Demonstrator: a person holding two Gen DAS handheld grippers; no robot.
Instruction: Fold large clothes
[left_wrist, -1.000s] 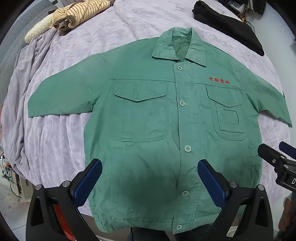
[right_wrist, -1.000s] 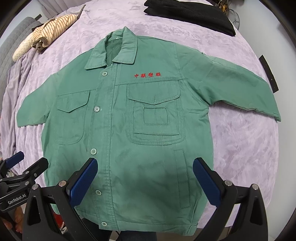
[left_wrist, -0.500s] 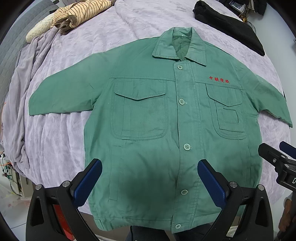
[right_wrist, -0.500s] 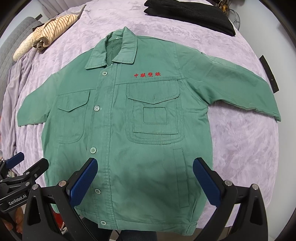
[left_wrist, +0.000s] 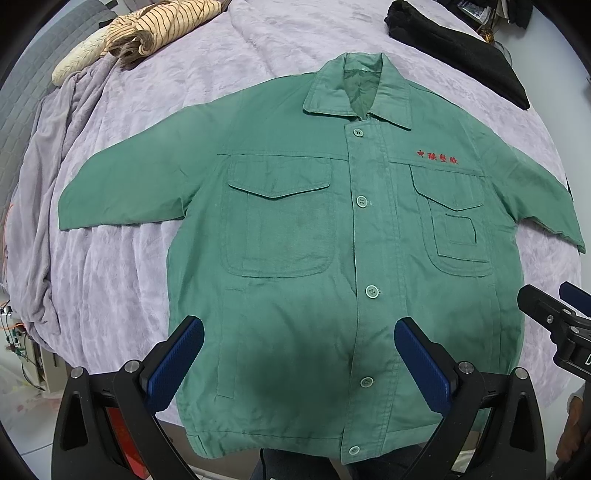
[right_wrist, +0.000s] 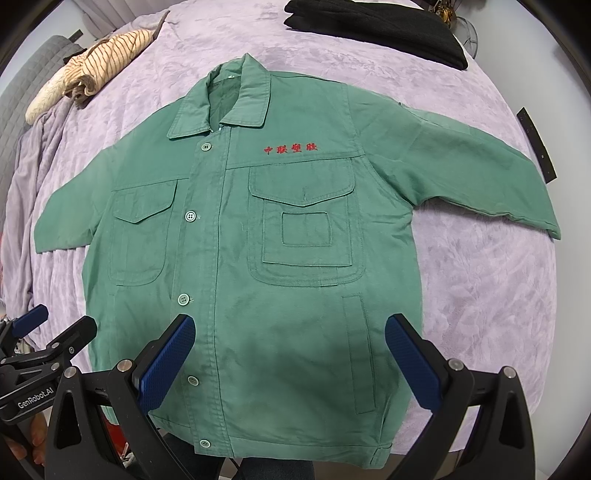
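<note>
A green buttoned work jacket (left_wrist: 303, 258) (right_wrist: 258, 266) with red embroidered characters lies flat and face up on a lilac bed cover (left_wrist: 122, 280), both sleeves spread out sideways. My left gripper (left_wrist: 299, 354) hovers open above the jacket's lower hem, left of the button placket. My right gripper (right_wrist: 290, 349) hangs open above the lower right front, near the slit pocket. Nothing sits between either pair of blue pads. Each gripper shows at the edge of the other's view: the right gripper (left_wrist: 554, 317) and the left gripper (right_wrist: 33, 339).
A striped beige garment (left_wrist: 147, 33) (right_wrist: 92, 66) lies bunched at the far left of the bed. A folded black garment (left_wrist: 458, 48) (right_wrist: 376, 29) rests at the far right. The cover (right_wrist: 491, 295) drapes over the bed's left edge. A hand shows at the lower right corner (left_wrist: 572, 424).
Both wrist views have drifted very slightly; the jacket sits a touch lower in the left view. The jacket itself lies unchanged and both grippers stay open.
</note>
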